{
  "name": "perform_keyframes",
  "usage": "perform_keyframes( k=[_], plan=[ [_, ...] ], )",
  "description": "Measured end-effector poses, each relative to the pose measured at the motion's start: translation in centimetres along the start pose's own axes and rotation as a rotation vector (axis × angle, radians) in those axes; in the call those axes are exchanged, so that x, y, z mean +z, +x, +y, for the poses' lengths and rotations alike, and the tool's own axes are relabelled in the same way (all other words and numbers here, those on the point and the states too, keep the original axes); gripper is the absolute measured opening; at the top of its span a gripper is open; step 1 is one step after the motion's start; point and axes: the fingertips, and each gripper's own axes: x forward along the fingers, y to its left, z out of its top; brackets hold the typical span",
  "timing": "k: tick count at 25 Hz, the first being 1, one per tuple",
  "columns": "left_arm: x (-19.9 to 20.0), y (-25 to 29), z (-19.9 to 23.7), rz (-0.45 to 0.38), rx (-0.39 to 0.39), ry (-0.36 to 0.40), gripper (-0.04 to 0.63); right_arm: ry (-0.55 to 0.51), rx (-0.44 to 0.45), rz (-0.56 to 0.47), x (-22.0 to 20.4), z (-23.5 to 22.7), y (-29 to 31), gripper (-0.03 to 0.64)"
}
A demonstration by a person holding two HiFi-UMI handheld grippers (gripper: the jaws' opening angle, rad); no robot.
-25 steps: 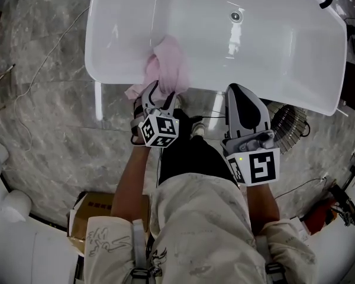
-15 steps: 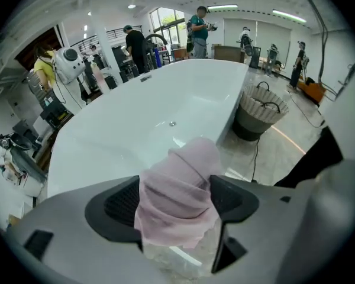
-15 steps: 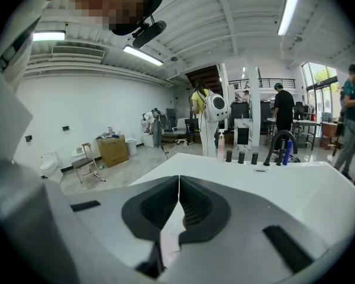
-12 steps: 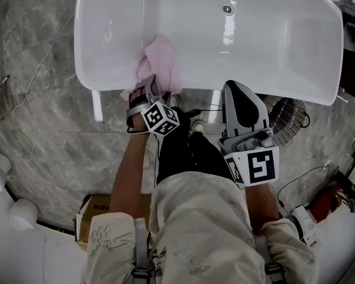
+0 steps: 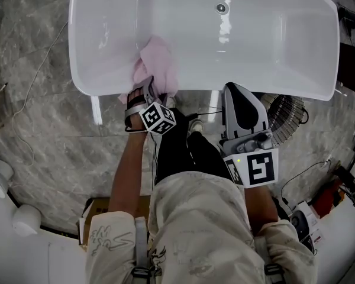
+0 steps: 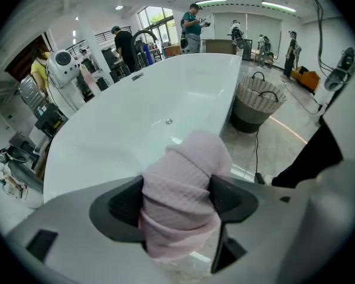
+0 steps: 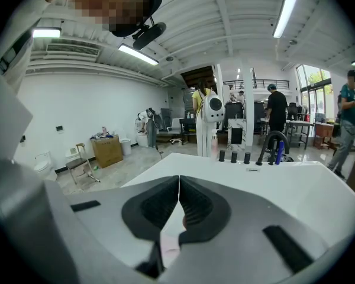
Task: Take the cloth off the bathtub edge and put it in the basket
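A pink cloth (image 5: 157,67) hangs bunched over the near rim of the white bathtub (image 5: 254,46). My left gripper (image 5: 147,92) points steeply down at it. Its jaws have just been opening and now stand wide on either side of the cloth (image 6: 186,188), which fills the gap between the pads without being squeezed. My right gripper (image 5: 236,89) hangs to the right, in front of the tub rim, with its jaws closed together and nothing in them. The wicker basket (image 6: 257,99) stands on the floor beside the tub, and its rim shows at the right in the head view (image 5: 287,117).
A cardboard box (image 5: 97,209) lies on the marble floor by my left leg. Cables trail across the floor (image 5: 23,111). Black taps (image 7: 275,144) sit at the tub's far end. People (image 6: 192,22) and a white robot (image 7: 213,108) stand farther off.
My left gripper has dropped onto the cloth at the tub rim and rolled, so its jaws now straddle the cloth. The right gripper has stayed put.
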Motion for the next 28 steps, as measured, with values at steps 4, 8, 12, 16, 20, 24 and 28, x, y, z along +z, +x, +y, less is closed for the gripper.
perform_keyframes(
  k=[4, 8, 12, 16, 20, 24, 28],
  plan=[
    [0.0, -0.5, -0.1, 0.026, 0.0, 0.017, 0.32, 0.003, -0.002, -0.003, 0.0, 0.0, -0.3, -0.011],
    [0.3, -1.2, -0.4, 0.043, 0.005, 0.026, 0.279, 0.008, -0.002, -0.013, 0.3, 0.0, -0.8, -0.011],
    [0.7, -2.3, -0.7, 0.022, -0.001, -0.002, 0.23, 0.01, -0.001, -0.02, 0.4, -0.2, -1.0, -0.011],
    [0.7, -3.1, -0.9, -0.007, -0.005, -0.094, 0.126, 0.011, -0.004, -0.023, 0.6, -0.5, -0.9, -0.011],
    [0.8, -3.7, -0.7, -0.033, -0.014, -0.179, 0.107, 0.006, -0.001, -0.031, 0.9, -0.3, -1.3, -0.011],
    [0.8, -5.2, -0.7, -0.085, 0.001, -0.289, 0.098, 0.006, -0.004, -0.041, 1.5, -0.1, -1.9, -0.011],
    [1.3, -7.3, -0.2, -0.133, 0.028, -0.401, 0.094, 0.003, 0.003, -0.05, 2.0, 0.3, -2.4, -0.011]
  ],
)
